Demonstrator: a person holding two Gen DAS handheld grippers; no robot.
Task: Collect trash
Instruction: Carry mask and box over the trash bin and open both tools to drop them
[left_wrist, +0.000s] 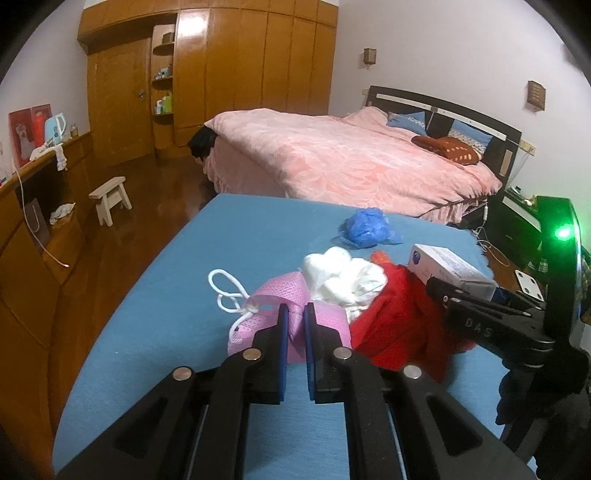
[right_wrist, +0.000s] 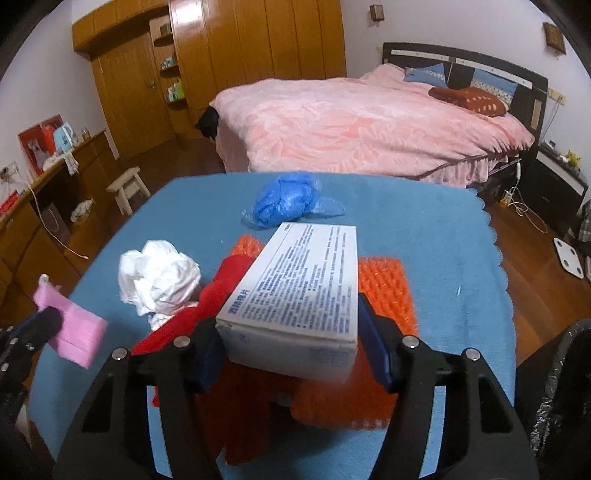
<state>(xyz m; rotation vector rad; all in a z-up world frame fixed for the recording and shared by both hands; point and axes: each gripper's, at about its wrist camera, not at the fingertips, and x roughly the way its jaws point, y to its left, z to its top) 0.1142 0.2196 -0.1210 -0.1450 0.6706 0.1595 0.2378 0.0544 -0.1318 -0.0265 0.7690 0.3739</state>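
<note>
box: light stiff carton, on red cloth mid-bench; take by long sides
right gripper: half-open, straddling box, contact unclear
left gripper: clamped on pink mask, soft, limp

A blue cloth-covered table carries a crumpled blue bag at twelve o'clock, white crumpled paper at nine, an orange bubble sheet at the middle with a red bag just beside it towards eight.
</note>
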